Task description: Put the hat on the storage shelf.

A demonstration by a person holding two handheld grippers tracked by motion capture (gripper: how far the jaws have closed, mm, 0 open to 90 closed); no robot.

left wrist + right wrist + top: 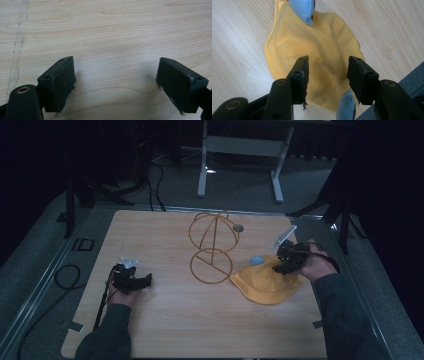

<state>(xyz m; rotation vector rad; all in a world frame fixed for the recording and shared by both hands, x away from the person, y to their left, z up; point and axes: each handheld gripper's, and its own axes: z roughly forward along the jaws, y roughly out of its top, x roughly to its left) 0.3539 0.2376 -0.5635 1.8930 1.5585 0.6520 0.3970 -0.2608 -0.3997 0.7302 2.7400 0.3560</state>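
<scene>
One yellow hat [312, 57], soft fabric with blue ear pieces [256, 260], lies flat on the wooden counter [165, 320]. Right hand-held gripper [328, 75] hovers directly over the hat's edge nearest the person's right hand, jaws apart, nothing pinched between them. Orange wire stand [212, 247], two hoops on a ring base, stands just beside the hat, toward the counter's middle. Left hand-held gripper [116, 85] sits well apart from the hat, beyond the stand, jaws spread wide over bare wood.
</scene>
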